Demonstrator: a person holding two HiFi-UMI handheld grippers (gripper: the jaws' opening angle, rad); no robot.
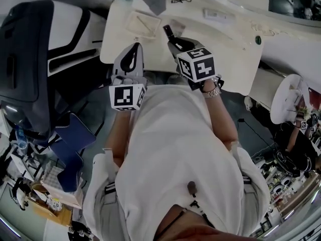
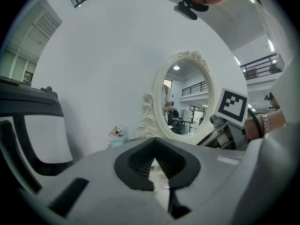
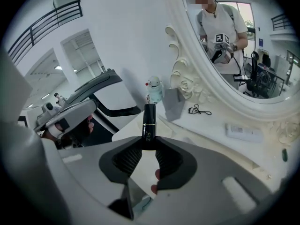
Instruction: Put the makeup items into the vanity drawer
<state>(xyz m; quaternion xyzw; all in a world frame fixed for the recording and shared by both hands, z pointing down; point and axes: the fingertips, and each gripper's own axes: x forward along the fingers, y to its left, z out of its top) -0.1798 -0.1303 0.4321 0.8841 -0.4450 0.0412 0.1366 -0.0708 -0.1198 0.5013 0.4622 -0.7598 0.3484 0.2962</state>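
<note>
The right tongs [image 3: 149, 139] are clenched on the base of a black lipstick [image 3: 149, 118], held in the air above the near edge of the worktop [image 1: 225, 39], toward its left end; the left tongs [image 2: 154, 140] are clamped together on nothing. The lipstick's long axis runs on along the tongs' own line, its free end pointing away toward the worktop's back-left corner. Only one end is pinched, so the tube could likely swivel or slip out and roll off the edge. No view shows the drawer, so it would still have to be found and opened.
</note>
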